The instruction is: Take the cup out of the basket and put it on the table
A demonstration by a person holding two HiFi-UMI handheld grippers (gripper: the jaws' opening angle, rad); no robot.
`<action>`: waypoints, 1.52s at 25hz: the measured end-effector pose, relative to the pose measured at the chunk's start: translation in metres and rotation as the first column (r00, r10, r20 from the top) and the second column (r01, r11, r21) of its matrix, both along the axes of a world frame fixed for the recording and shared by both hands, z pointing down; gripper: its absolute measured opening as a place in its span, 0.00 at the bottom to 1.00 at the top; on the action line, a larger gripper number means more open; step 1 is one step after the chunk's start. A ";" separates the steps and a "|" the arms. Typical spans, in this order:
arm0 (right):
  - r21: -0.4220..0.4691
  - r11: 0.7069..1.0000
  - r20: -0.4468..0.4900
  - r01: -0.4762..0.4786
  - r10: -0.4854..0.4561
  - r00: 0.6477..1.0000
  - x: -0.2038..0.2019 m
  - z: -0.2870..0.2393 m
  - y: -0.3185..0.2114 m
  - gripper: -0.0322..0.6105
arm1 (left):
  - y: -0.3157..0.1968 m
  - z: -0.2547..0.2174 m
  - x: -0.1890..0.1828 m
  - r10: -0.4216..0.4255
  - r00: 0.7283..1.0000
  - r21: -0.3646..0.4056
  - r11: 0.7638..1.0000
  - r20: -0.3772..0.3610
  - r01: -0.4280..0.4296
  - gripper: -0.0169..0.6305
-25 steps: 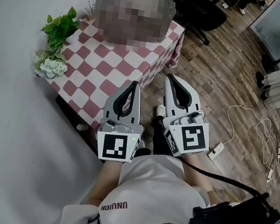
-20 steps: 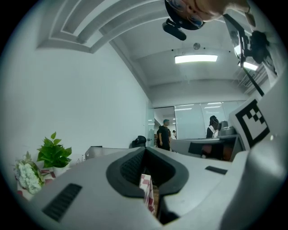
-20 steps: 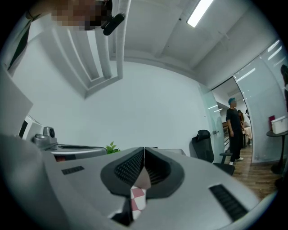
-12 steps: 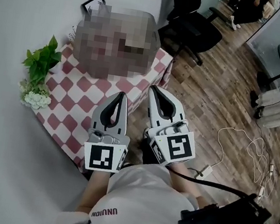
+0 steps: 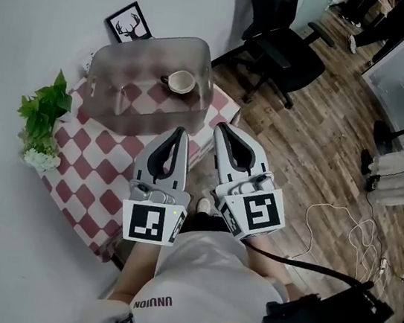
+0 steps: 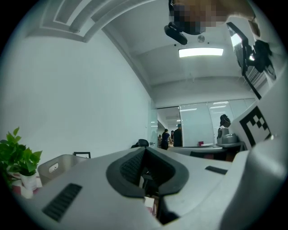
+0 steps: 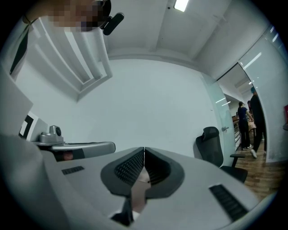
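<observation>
Left hand-held gripper (image 5: 181, 132) and right hand-held gripper (image 5: 226, 128) hung at the near edge of the red-and-white checked desk (image 5: 83, 173), with a black office chair (image 5: 281, 47) beyond. Both had their jaws pressed together, holding nothing. The small beige ceramic cup (image 5: 181, 82) sat inside the translucent grey plastic basket (image 5: 124, 78) on that desk. The lettering on the white shirt (image 5: 208, 271) could not be read reliably.

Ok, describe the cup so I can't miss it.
Find the red-and-white checked table by the white wall; a translucent grey plastic basket sits on it. The small cream cup, toward its right end, is the only thing inside; the green plant and framed picture stand outside.
</observation>
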State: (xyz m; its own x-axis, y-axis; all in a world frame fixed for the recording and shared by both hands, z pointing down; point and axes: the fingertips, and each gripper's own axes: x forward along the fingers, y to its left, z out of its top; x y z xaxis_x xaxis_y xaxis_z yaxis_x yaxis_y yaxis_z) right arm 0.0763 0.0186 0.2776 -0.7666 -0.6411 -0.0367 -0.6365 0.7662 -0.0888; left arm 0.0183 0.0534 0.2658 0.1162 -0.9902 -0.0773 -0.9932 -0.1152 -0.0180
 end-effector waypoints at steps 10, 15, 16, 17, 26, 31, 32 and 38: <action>-0.042 0.997 0.026 0.069 -0.068 0.997 -0.015 0.010 -0.043 0.08 | -0.034 -0.001 -0.039 -0.136 0.990 -0.039 0.990 0.025 0.137 0.05; -0.037 0.996 0.028 0.085 -0.084 0.996 -0.026 0.005 -0.069 0.08 | -0.056 -0.014 -0.068 -0.197 0.980 -0.036 0.980 0.020 0.198 0.05; -0.035 0.996 0.028 0.083 -0.082 0.996 -0.029 0.004 -0.076 0.08 | -0.062 -0.018 -0.074 -0.204 0.979 -0.030 0.978 0.021 0.205 0.05; -0.035 0.996 0.029 0.082 -0.081 0.996 -0.032 0.004 -0.084 0.08 | -0.069 -0.022 -0.080 -0.207 0.978 -0.023 0.978 0.023 0.207 0.05; -0.021 0.993 0.024 0.112 -0.112 0.993 -0.081 -0.006 -0.135 0.08 | -0.117 -0.036 -0.129 -0.201 0.979 -0.017 0.979 0.046 0.202 0.05; -0.010 0.995 0.026 0.095 -0.095 0.995 -0.097 -0.012 -0.161 0.08 | -0.142 -0.039 -0.148 -0.144 0.987 -0.020 0.989 0.076 0.146 0.05; -0.008 0.996 0.023 0.092 -0.092 0.995 -0.100 -0.013 -0.166 0.08 | -0.147 -0.039 -0.150 -0.127 0.989 -0.020 0.991 0.082 0.129 0.05; 0.004 0.997 -0.008 0.081 -0.081 0.997 -0.113 -0.015 -0.184 0.08 | -0.165 -0.045 -0.162 -0.099 0.985 0.015 0.995 0.141 0.098 0.05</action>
State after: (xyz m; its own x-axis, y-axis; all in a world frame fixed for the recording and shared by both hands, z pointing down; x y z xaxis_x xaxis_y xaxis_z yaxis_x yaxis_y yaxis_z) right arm -0.0371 -0.1650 0.2629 -0.8164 -0.5765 -0.0334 -0.5727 0.8158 -0.0805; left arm -0.1433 -0.1119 0.2204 0.0286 -0.9968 -0.0746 -0.9871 -0.0163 -0.1595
